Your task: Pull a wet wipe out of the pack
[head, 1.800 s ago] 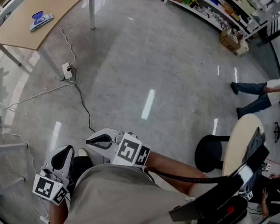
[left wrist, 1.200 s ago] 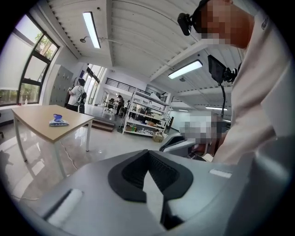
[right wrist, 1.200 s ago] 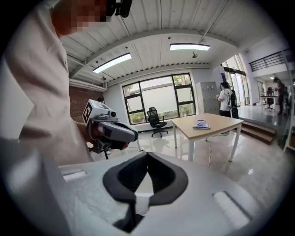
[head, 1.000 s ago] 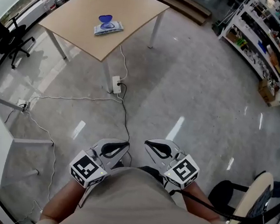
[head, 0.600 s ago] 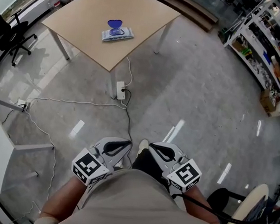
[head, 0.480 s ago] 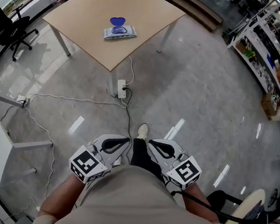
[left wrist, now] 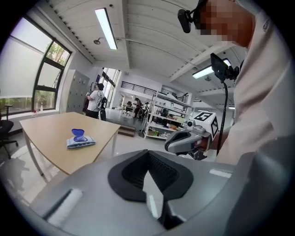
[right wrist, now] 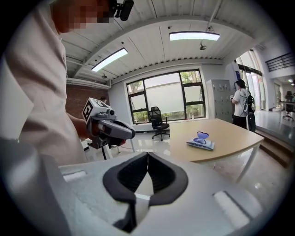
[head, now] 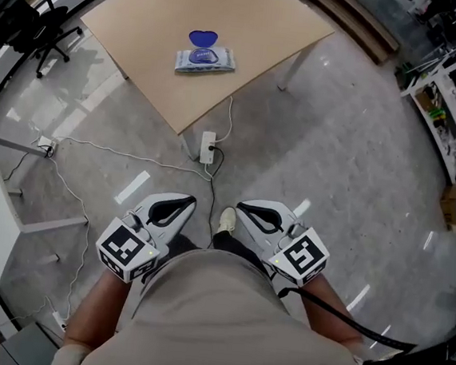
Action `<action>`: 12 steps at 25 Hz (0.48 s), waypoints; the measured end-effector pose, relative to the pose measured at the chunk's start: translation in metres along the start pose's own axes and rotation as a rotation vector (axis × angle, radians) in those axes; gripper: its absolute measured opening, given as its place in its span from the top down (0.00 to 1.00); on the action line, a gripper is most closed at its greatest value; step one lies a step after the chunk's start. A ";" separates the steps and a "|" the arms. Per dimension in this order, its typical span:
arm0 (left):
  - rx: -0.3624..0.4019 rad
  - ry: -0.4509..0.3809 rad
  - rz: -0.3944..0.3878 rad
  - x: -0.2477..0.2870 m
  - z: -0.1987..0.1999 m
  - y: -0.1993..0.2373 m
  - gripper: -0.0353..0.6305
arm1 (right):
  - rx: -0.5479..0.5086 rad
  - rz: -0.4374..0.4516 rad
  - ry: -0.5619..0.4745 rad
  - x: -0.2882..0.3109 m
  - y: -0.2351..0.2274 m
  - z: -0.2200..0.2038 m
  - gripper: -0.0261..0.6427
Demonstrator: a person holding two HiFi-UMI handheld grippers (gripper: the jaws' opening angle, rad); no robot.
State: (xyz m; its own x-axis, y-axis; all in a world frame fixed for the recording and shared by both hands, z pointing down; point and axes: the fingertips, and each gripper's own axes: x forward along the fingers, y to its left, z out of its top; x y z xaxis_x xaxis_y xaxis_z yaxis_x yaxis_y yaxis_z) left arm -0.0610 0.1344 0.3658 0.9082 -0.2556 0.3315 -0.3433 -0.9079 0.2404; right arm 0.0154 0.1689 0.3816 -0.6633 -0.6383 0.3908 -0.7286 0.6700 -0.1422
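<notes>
A wet wipe pack (head: 205, 59) with its blue lid flipped up lies on a light wooden table (head: 147, 17), well ahead of me. The same pack (left wrist: 80, 140) shows small in the left gripper view, and as the pack (right wrist: 200, 142) in the right gripper view. My left gripper (head: 191, 203) and right gripper (head: 242, 206) are held close to my body, over the floor, far short of the table. Each has its jaws touching at the tips with nothing between them. In their own views the left gripper (left wrist: 148, 155) and right gripper (right wrist: 147, 157) point toward the table.
A power strip (head: 208, 147) and cables (head: 95, 150) lie on the glossy floor beside a table leg. A black office chair (head: 27, 18) stands at the far left. Shelving (head: 453, 95) lines the right side. A person (left wrist: 97, 102) stands beyond the table.
The view has swung from the open floor toward the table. The table and pack have come nearer and more centred. Both grippers stay shut near my body.
</notes>
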 end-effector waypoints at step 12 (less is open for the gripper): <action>-0.025 -0.022 0.021 0.071 0.033 0.115 0.94 | -0.013 0.004 0.033 0.083 -0.124 0.023 0.96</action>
State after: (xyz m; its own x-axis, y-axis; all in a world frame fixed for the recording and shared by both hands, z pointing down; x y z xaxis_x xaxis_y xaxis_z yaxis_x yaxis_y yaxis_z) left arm -0.0281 0.0003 0.3867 0.9058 -0.2817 0.3165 -0.3677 -0.8937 0.2570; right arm 0.0468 0.0238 0.4109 -0.6602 -0.6224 0.4204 -0.7232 0.6779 -0.1321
